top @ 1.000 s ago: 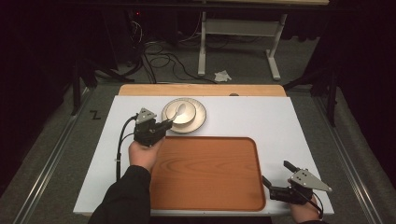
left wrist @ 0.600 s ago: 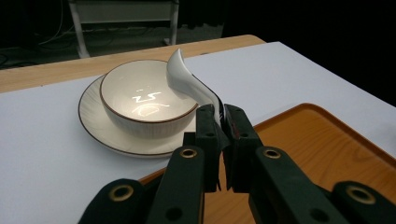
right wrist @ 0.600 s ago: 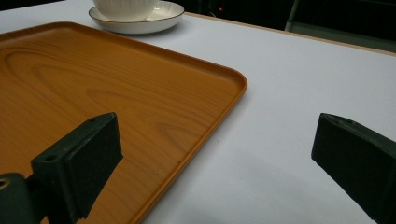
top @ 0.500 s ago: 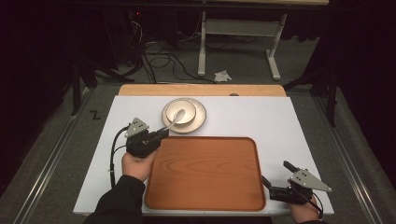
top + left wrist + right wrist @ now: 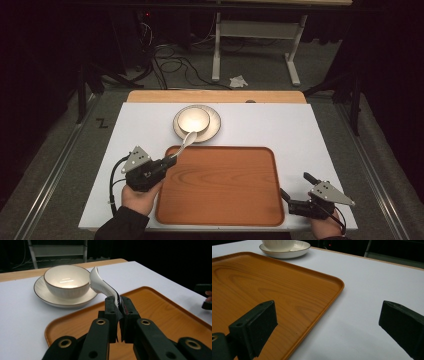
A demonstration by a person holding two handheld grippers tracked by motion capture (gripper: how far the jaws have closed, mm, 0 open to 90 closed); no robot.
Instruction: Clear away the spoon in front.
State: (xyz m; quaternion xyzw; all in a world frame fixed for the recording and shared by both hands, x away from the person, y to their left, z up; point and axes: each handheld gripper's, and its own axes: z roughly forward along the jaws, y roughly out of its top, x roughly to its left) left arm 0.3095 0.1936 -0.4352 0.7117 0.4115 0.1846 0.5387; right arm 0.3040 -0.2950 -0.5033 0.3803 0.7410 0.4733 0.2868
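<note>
A: The white spoon (image 5: 102,286) sat clamped by its handle in the left tool (image 5: 117,315), bowl end raised and tilted, hanging over the near left corner of the wooden tray (image 5: 220,185) — just short of the bowl (image 5: 192,119) on its saucer (image 5: 212,131).

B: And that grip was thin, right at the handle's tip. A glossy handle like that could have pivoted or slid out between the pads.

A: Which meant a drop onto the tray — or a clip against the bowl's rim, given how near it stood.

B: The right tool (image 5: 300,200)?

A: Jaws spread wide, holding nothing, resting on the white worktop (image 5: 300,130) just beside the tray's right edge. Any sideways swing there could have nudged the tray and jolted everything on that side.
</note>
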